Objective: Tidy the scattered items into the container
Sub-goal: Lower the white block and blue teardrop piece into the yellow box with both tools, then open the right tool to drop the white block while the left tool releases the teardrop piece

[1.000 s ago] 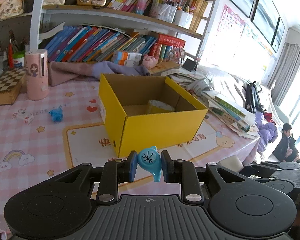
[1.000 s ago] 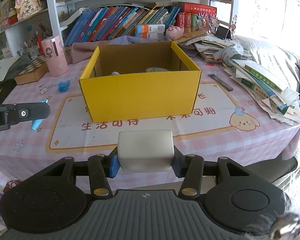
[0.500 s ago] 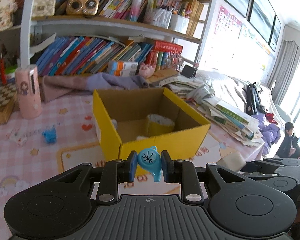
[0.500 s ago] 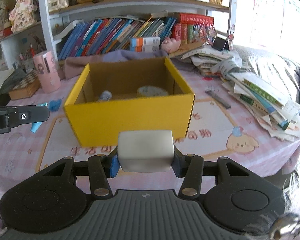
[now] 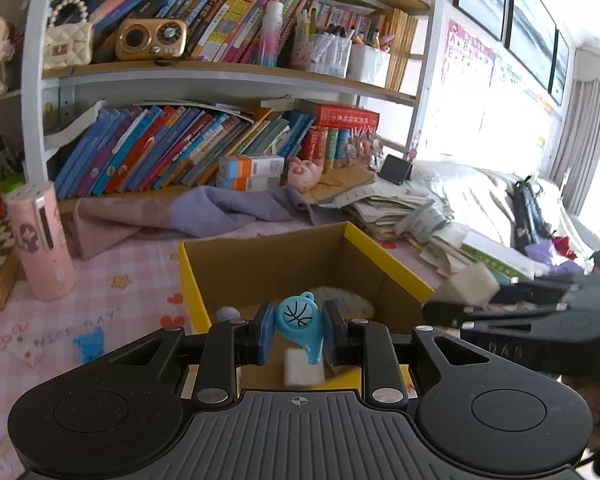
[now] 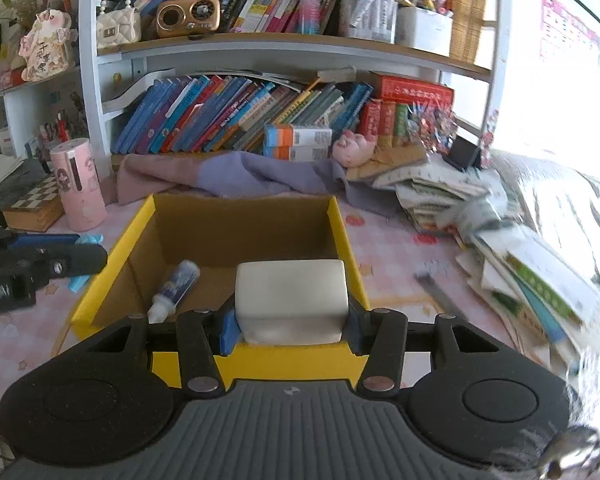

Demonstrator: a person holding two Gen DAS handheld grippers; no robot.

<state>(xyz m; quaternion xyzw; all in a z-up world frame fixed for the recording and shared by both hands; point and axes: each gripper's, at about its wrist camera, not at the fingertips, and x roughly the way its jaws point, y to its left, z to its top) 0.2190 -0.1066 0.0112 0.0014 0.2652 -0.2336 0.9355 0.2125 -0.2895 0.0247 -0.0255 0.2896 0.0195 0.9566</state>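
A: Left gripper [image 5: 299, 332]?
B: Clamped on a glossy blue plastic whistle [image 5: 300, 322], above the cardboard box [image 5: 284, 256].
A: Right gripper [image 6: 291, 330]?
B: Gripping a smooth white rounded block [image 6: 292, 300], over the box [image 6: 240, 224] ahead.

Window glare blown out right; fisheye-bent edges, motion blur.

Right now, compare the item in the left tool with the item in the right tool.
The blue whistle in the left tool is small, bright blue and rounded, with a basketball print. The white block in the right tool is much bigger, plain white and boxy, spreading its tool wider. Both are clamped between blue pads at the yellow box.
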